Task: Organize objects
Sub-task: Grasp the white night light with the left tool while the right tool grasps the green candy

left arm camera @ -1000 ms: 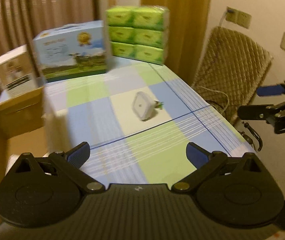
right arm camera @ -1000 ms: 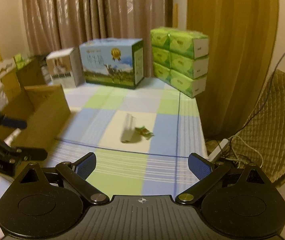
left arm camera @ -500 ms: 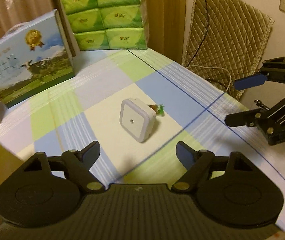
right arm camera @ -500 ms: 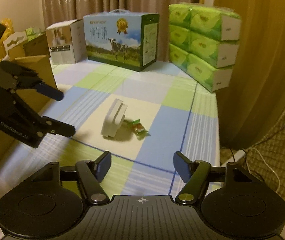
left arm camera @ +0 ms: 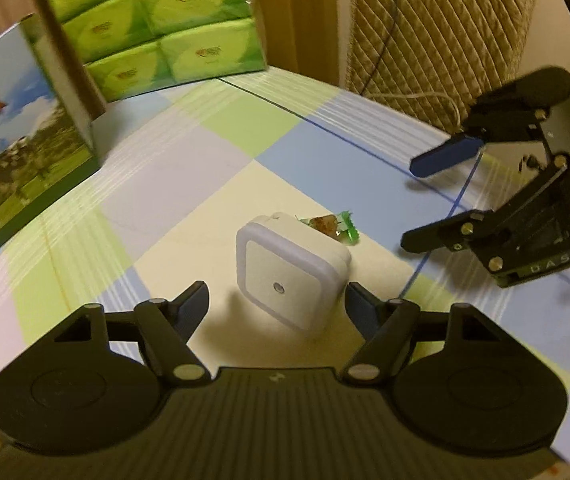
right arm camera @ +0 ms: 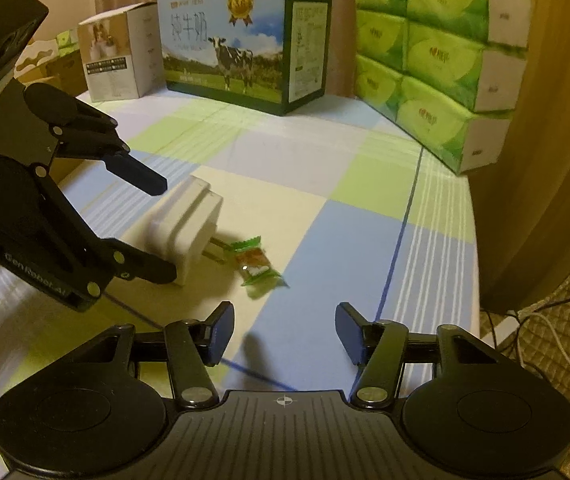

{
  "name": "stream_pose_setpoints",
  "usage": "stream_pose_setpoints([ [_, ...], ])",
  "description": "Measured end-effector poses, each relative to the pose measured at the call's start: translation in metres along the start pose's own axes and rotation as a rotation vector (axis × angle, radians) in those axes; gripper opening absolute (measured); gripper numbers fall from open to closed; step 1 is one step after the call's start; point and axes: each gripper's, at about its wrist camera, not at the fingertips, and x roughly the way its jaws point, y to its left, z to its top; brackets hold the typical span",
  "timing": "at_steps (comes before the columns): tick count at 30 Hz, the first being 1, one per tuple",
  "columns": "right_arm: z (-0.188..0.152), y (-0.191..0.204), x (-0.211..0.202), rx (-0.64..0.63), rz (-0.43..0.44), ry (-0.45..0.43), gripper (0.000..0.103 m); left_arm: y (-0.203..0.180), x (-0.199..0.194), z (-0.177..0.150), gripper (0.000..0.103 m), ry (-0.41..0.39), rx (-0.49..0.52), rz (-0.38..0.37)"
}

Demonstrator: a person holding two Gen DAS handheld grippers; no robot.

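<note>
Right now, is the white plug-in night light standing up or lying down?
Standing on edge: the night light rests on its side, prongs pointing sideways toward the candy.

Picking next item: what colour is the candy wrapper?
Green wrapper, clear middle showing brown; best in right wrist view.

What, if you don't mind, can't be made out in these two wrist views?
- White plug-in night light: its prongs are hidden behind its own body in the left wrist view.
- Wrapped candy: partly hidden behind the night light there; label too small.
- Milk carton: cut off by the left edge.
- Small white box: print too small in the right wrist view.
</note>
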Motion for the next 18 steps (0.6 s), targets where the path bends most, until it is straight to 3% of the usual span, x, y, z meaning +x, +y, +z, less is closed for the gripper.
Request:
stream_pose_setpoints([
  [8,0.006,-0.002,0.018,-0.026,0.029,-0.018,0.053,0.007,0.019,0.007,0.066,-0.016,0.037,-0.043],
  [10,0.007,-0.001,0.023,-0.037,0.037,-0.021,0.053,0.01,0.023,0.008,0.061,-0.015,0.021,-0.063],
  [14,0.01,0.002,0.032,-0.064,0.052,-0.024,0.052,0.012,0.022,0.008,0.061,-0.016,-0.005,-0.069],
  [18,0.013,0.006,0.042,-0.094,0.066,-0.024,0.048,0.015,0.015,0.003,0.061,0.015,-0.067,-0.011],
])
